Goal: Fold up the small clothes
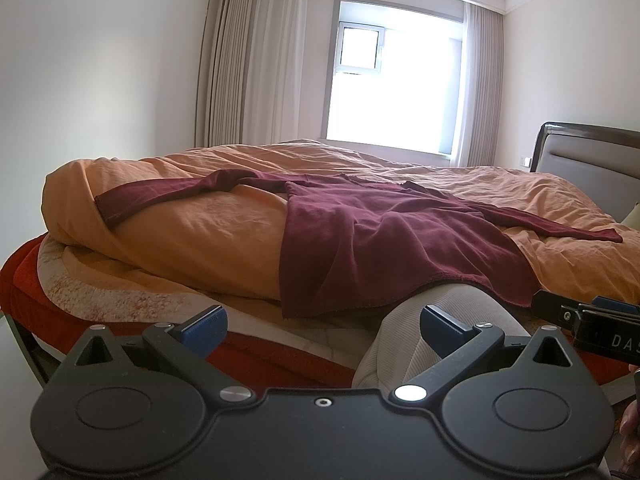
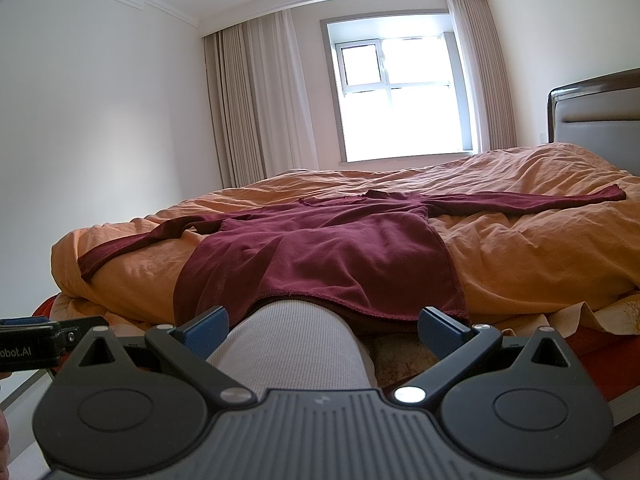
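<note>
A dark red long-sleeved shirt (image 1: 380, 236) (image 2: 320, 256) lies spread flat on an orange duvet (image 1: 200, 232) (image 2: 540, 248), sleeves stretched out to both sides and its hem hanging over the near edge of the bed. My left gripper (image 1: 324, 324) is open, low in front of the bed and short of the hem, holding nothing. My right gripper (image 2: 324, 326) is open too, just below the hem. A person's leg in ribbed beige fabric (image 1: 416, 336) (image 2: 300, 356) sits between the fingers of both grippers, under the hem.
The bed has a red mattress edge (image 1: 24, 292) and a patterned sheet below the duvet. A dark headboard (image 1: 592, 160) (image 2: 596, 112) stands on the right. Beyond the bed are a bright window (image 2: 400, 92), beige curtains (image 1: 244, 68) and white walls.
</note>
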`<state>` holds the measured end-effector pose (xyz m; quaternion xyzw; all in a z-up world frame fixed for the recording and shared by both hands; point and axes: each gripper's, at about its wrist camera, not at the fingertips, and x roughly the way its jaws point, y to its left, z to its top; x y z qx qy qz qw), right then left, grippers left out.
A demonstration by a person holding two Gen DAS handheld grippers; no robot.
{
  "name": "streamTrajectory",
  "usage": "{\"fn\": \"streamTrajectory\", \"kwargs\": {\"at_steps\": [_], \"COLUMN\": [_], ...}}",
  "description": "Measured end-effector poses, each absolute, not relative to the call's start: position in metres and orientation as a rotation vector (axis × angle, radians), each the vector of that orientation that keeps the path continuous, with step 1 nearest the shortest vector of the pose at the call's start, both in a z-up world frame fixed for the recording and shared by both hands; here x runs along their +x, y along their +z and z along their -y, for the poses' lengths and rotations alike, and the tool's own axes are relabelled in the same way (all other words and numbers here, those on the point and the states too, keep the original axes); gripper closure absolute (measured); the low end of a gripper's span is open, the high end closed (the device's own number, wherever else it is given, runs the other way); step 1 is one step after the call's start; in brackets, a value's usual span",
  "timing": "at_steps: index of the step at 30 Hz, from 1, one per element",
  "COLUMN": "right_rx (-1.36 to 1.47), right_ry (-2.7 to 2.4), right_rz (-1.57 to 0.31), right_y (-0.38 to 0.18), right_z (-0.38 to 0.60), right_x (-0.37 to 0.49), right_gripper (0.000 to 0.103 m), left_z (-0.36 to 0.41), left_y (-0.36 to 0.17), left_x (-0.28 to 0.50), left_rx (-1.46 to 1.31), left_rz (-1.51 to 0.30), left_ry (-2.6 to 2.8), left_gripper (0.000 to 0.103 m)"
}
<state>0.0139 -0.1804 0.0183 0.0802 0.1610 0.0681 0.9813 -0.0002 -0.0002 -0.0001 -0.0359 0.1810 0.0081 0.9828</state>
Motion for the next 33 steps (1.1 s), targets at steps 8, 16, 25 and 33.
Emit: {"fn": "streamTrajectory", "kwargs": {"at_steps": [8, 16, 25, 33], "right_rx": [0.161, 0.161, 0.157, 0.162], "right_ry": [0.137, 0.137, 0.142, 0.151], "right_rz": [-0.325, -0.324, -0.333, -0.361], "right_y": [0.018, 0.018, 0.018, 0.020], "right_z": [0.181, 0.180, 0.180, 0.184], "right_x": [0.014, 0.014, 0.016, 0.023], "right_gripper": [0.000, 0.000, 0.000, 0.000], "left_z": [0.000, 0.000, 0.002, -0.005], "left_y": [0.000, 0.000, -0.001, 0.003], "left_x": [0.000, 0.000, 0.001, 0.016], "left_rx": [-0.072, -0.072, -0.065, -0.098], "left_rz": [-0.364, -0.364, -0.379, -0.421], "left_ry": [0.016, 0.016, 0.018, 0.014], "left_gripper": [0.001, 0.001, 0.001, 0.001]}}
